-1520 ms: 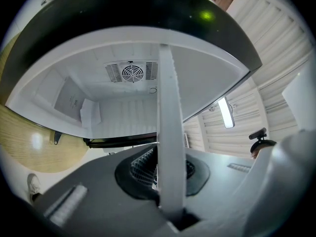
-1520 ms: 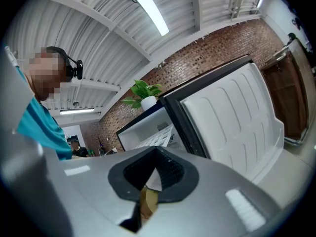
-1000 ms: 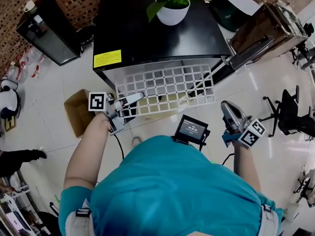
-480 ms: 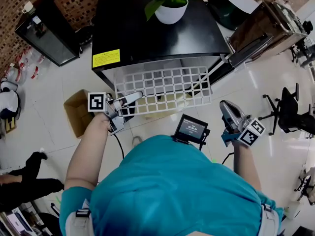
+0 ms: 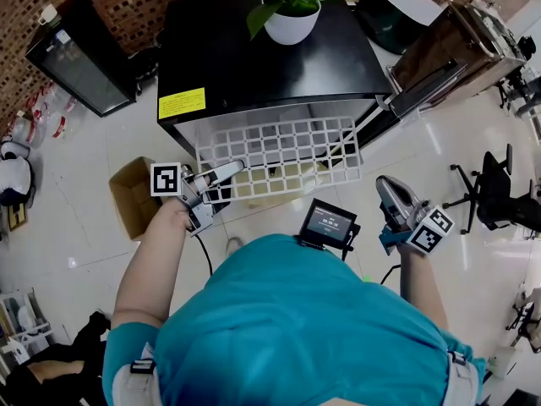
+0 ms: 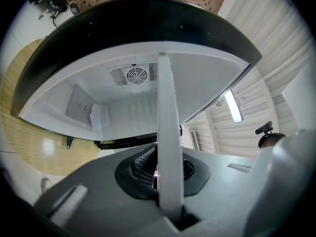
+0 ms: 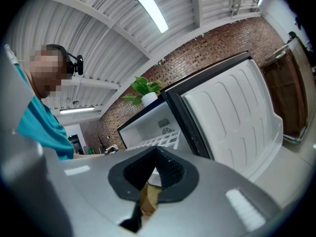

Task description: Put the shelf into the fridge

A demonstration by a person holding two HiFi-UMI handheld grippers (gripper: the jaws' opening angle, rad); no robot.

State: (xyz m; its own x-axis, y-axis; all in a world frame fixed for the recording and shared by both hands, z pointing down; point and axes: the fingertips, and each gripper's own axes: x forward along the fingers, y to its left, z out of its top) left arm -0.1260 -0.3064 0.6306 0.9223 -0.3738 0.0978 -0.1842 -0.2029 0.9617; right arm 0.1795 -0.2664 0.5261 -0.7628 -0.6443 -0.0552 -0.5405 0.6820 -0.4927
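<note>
Item count, head view.
1 fridge (image 5: 254,57), 1 shelf (image 5: 283,139), 1 potted plant (image 5: 290,17), 1 cardboard box (image 5: 131,200), 2 tools: left tool (image 5: 236,167), right tool (image 5: 385,183).

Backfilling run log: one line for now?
left hand-held gripper: shut on shelf | shelf: at fridge opening | right hand-held gripper: empty

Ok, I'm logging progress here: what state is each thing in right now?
fridge door: open.
shelf: held near-level, far edge at the fridge mouth, not seated.
left gripper: fingers shut on the shelf.
right gripper: fingers shut, empty.
chest screen: lit.
</note>
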